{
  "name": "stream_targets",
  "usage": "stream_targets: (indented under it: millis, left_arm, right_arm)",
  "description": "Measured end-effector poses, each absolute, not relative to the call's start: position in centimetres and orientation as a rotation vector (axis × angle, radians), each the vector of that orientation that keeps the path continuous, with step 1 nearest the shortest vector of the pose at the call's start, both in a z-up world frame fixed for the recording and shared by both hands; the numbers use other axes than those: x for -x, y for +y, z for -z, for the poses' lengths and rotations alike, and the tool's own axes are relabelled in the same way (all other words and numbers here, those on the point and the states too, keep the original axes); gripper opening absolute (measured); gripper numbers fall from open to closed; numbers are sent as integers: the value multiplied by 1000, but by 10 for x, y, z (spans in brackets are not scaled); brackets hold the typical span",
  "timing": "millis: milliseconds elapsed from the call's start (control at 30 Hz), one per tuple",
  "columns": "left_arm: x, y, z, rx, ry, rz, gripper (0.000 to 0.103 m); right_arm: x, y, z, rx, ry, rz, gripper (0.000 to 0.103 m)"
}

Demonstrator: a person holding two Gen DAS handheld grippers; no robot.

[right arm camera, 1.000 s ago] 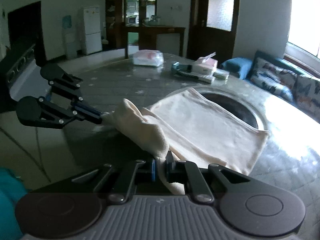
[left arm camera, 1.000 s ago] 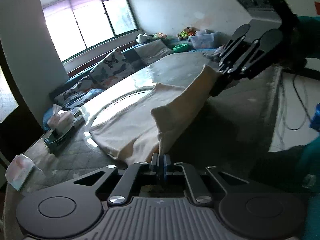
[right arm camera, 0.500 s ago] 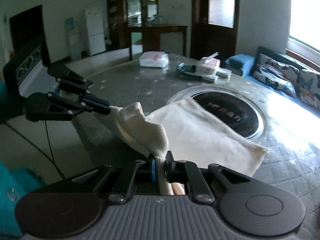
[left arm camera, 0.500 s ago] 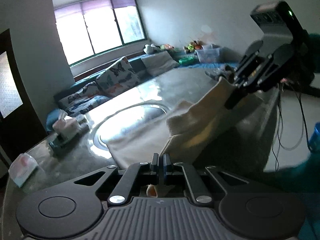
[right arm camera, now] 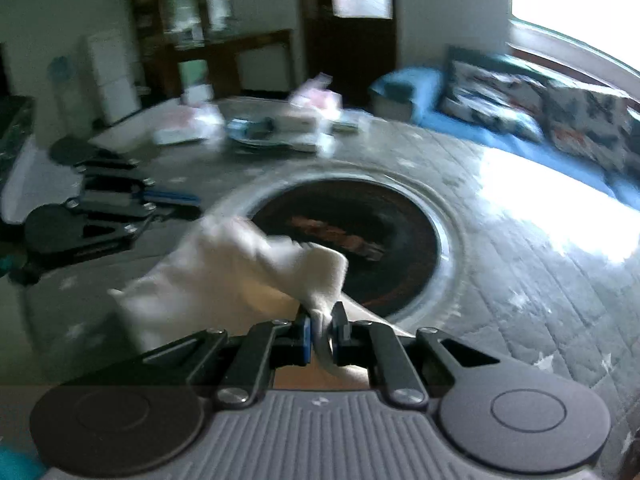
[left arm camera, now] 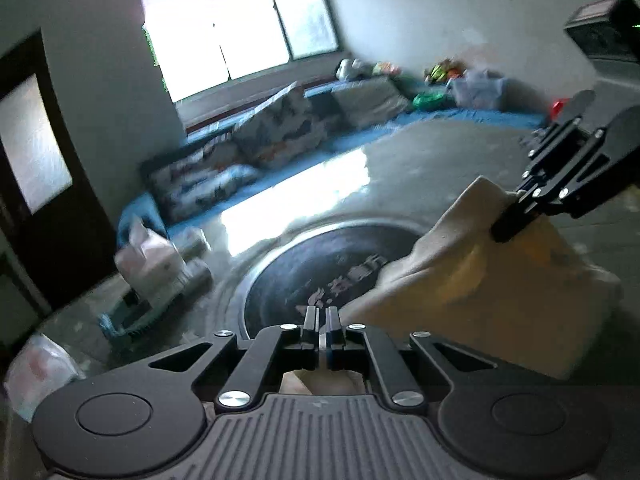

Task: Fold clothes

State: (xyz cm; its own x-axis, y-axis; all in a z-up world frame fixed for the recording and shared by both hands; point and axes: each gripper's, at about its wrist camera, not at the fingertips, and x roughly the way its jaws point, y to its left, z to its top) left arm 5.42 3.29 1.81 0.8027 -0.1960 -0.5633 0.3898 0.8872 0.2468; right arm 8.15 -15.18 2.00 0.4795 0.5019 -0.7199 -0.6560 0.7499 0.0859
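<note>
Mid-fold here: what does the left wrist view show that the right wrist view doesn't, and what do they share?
Left wrist only: the window, a storage bin with toys against the far wall, and the right gripper seen from outside, clamped on a corner of the cream cloth.

Right wrist only: the white fridge, the dark cabinet, the door, and the left gripper seen from the side.

Both: the cloth, each view's own gripper shut on it, the round dark inset in the table, the tissue box, and the patterned cushions.
</note>
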Motion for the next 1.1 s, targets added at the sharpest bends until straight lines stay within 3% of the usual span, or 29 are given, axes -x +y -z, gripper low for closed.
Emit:
stream_targets:
  millis: [133,200,400,467,500,567,733,800,867,1100]
  left_arm:
    - [-78,34,2,-316,623,283,3]
    - [-79,35,6,-284,651,296,4]
    - [-62,34,-1,-292,650,390,9]
    - [-62,32,1,-304,666,405,27]
    - [-63,30,3,-311,676,405,42]
    - [-65,27,7,-329,686,402,44]
    - [-70,23,17,-368,722,412,40]
    - [-70,22,20,-377,721,412,12]
    - [-69,21,21,-392,708,400,4]
    - [-59,18,5,-445,593,261,3]
  right_arm:
    - [-107,-151,18,157,851,-645,14]
    - [-110,-154,28,130,863,-631,22]
    - [-104,-165,20,129,840,-633,24]
    - [-104,-166,16,124,836,-643,29]
    - [-104,-165,15,123,837,-644,33]
    - [-106,-163,17,125,847,-638,33]
    - [-106,-154,27,146,859,-647,31]
    - [-104,-151,28,166,851,-644,18]
    - [-101,-148,27,190,832,-638,11]
    - [-92,-144,1,204,689,-609,9]
